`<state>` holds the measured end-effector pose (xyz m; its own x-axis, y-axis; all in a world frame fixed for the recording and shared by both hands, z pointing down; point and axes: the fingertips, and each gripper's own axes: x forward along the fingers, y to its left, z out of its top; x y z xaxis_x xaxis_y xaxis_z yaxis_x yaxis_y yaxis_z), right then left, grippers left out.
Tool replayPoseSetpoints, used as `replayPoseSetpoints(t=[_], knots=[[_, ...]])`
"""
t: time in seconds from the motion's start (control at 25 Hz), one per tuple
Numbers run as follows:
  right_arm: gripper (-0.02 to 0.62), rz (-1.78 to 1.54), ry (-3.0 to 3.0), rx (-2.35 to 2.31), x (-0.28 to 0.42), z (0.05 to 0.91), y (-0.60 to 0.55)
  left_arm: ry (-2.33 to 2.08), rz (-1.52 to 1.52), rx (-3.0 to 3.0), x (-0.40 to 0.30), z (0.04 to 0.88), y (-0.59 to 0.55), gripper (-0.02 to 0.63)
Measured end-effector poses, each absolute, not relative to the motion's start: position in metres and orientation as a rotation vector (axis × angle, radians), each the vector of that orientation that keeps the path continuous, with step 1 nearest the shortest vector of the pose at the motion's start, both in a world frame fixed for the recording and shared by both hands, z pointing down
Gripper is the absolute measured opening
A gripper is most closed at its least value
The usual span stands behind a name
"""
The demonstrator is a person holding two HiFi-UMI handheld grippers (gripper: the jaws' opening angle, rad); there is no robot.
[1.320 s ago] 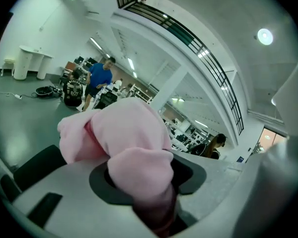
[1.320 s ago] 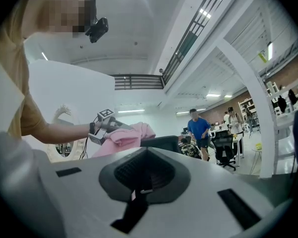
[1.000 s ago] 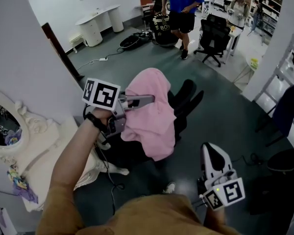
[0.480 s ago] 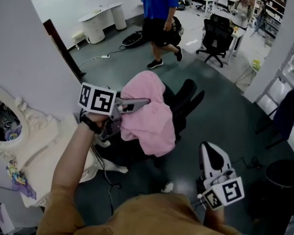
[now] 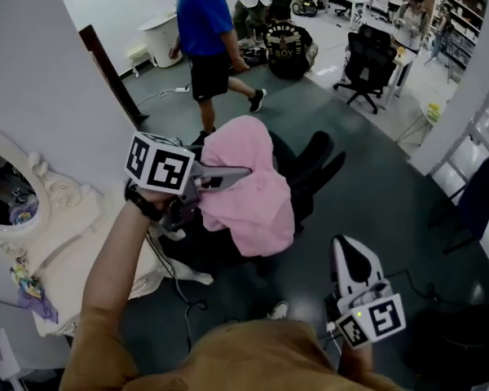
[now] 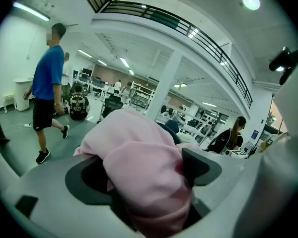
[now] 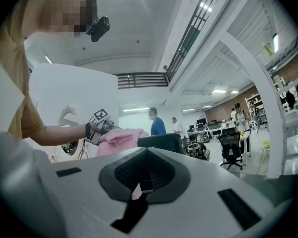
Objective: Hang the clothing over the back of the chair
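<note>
A pink garment (image 5: 248, 194) lies draped over the back of a black office chair (image 5: 314, 165). My left gripper (image 5: 243, 173) reaches onto the cloth's upper left side. In the left gripper view its jaws are opening, and a fold of the pink garment (image 6: 144, 177) sits loosely between the dark pads (image 6: 203, 165). My right gripper (image 5: 350, 255) hangs low at the right, away from the chair, with its jaws together and nothing in them. The right gripper view shows the pink garment (image 7: 120, 138) on the chair back (image 7: 161, 142) beyond the right gripper (image 7: 144, 175).
A person in a blue shirt (image 5: 202, 31) walks just behind the chair. A white vanity with an oval mirror (image 5: 57, 218) and a white wall (image 5: 49, 72) stand to the left. Another black chair (image 5: 373, 59) and a dark chair (image 5: 481, 186) are further off.
The left gripper's jaws have spread apart around the pink cloth, which stays on the chair back. The person in blue has walked left and nearer. My right gripper has kept still.
</note>
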<state>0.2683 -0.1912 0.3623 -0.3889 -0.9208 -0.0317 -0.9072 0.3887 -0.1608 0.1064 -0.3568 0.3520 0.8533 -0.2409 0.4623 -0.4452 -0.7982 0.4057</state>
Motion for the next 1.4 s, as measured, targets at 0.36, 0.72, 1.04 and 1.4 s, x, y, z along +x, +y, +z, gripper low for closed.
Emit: replayPoseSetpoints(t=[0.36, 0.72, 1.04, 1.4], knots=[[0.003, -0.191, 2.526, -1.641, 0.26, 0.365, -0.195, -0.365, 0.538, 2.518, 0.085, 0.326, -0.343, 0.426], [0.005, -0.191, 2.551, -1.566, 0.245, 0.368, -0.202, -0.372, 0.954, 2.518, 0.112, 0.352, -0.343, 0.426], [0.005, -0.211, 2.545, -1.555, 0.273, 0.374, -0.201, -0.344, 0.97, 2.461, 0.092, 0.34, -0.339, 0.426], [0.005, -0.216, 2.572, -1.508, 0.268, 0.386, -0.203, -0.458, 0.869, 2.456, 0.059, 0.351, -0.34, 0.426]])
